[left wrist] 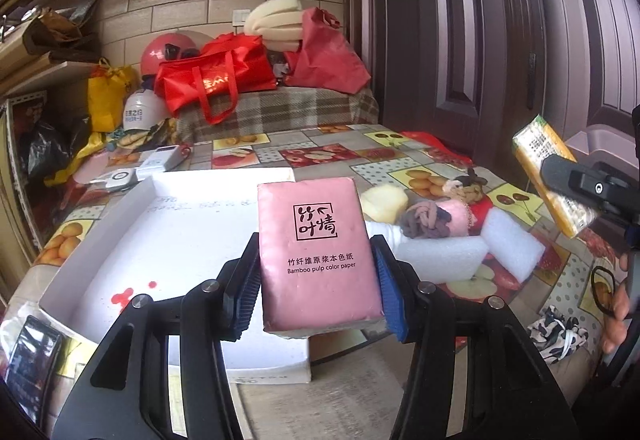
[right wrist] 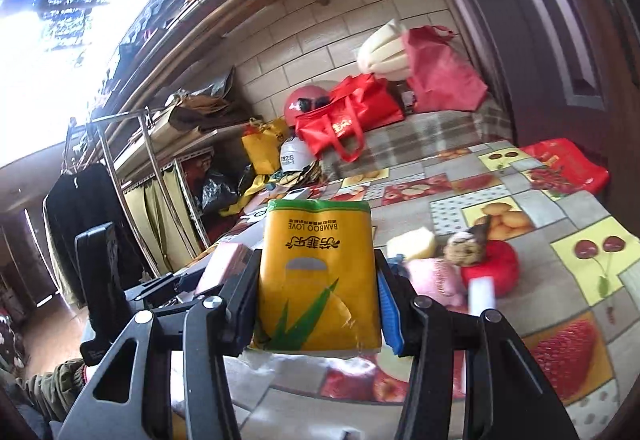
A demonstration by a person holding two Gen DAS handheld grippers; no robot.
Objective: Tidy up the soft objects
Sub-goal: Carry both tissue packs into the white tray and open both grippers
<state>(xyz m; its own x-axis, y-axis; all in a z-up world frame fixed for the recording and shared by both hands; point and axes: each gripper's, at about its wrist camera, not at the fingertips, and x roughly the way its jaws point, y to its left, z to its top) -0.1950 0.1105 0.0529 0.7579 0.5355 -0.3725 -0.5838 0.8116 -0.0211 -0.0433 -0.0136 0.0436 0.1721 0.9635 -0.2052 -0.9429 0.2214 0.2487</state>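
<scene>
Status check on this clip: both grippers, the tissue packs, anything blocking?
Left gripper shut on pink tissue pack. Right gripper shut on yellow tissue pack. White box open below, nothing blocking.

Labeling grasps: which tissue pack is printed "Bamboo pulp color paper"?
The pink tissue pack clamped in the left gripper. The yellow tissue pack in the right gripper reads "BAMBOO LOVE".

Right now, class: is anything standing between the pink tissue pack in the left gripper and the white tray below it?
Nothing visible does. The left gripper holds the pink tissue pack clear above the white tray, whose visible floor is bare apart from red stains. The foam blocks lie outside it, to its right.
</scene>
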